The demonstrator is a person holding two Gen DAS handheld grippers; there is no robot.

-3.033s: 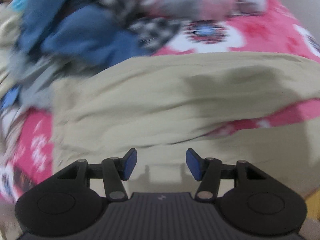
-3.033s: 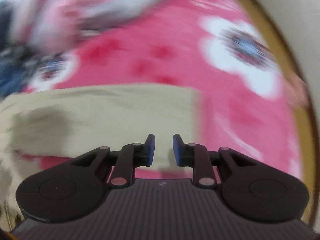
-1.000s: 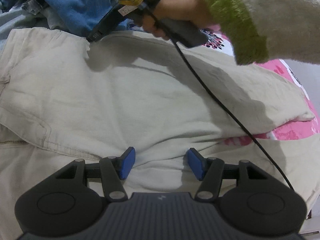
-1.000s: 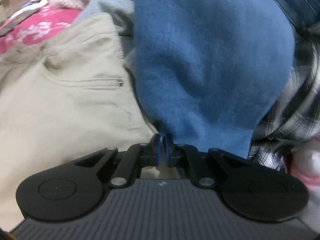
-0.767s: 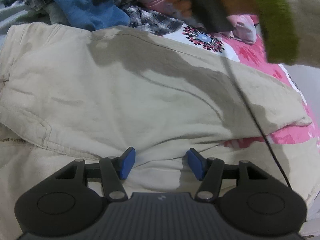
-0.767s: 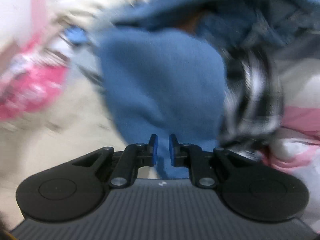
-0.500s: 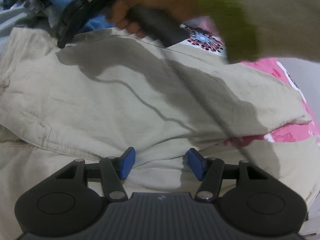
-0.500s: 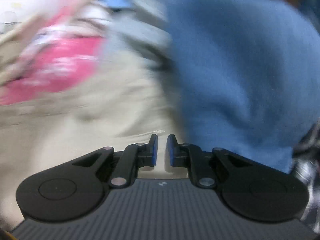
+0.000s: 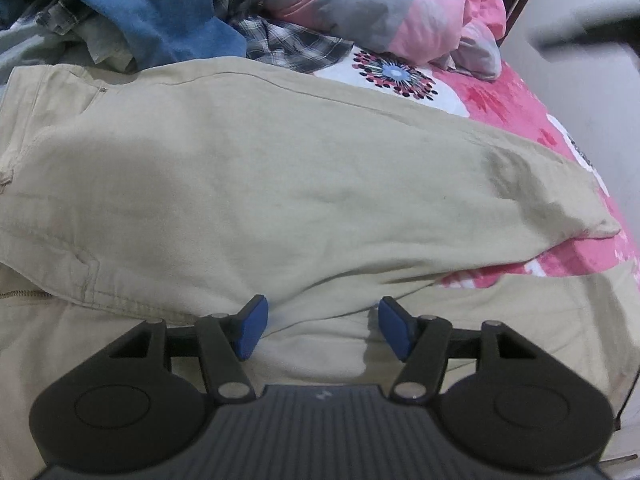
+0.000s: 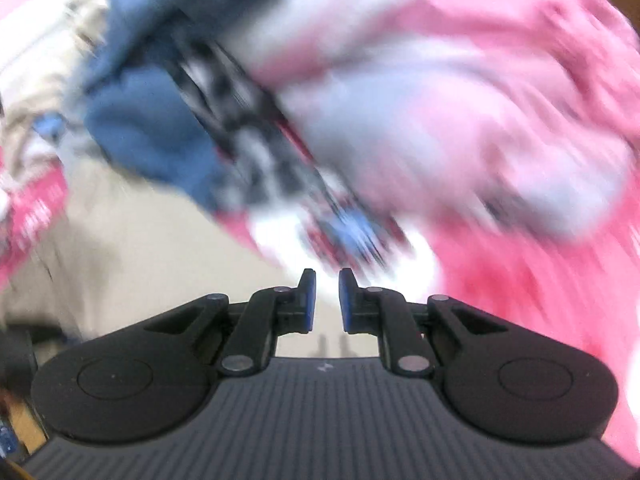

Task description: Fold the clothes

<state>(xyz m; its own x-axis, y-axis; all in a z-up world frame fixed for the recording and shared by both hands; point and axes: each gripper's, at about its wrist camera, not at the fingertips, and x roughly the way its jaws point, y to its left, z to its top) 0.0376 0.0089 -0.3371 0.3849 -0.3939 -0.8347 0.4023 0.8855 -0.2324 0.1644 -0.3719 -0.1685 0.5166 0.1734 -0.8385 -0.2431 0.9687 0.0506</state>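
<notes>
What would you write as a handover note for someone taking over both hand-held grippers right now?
Left hand-held gripper: open, empty, low over the beige trousers near their lower edge.
Right hand-held gripper: jaws slightly apart, nothing between them; its view is blurred.
Things: trousers lie spread across the pink floral bedsheet, waistband at left, upper leg laid partly over the lower one. Behind them sits a pile: blue garment, plaid shirt, pink-grey quilt.
Done: trousers laid out.
Left: fold them, then take on the pile.

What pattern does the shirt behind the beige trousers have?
A dark and white check: the plaid shirt, seen best in the left wrist view.
</notes>
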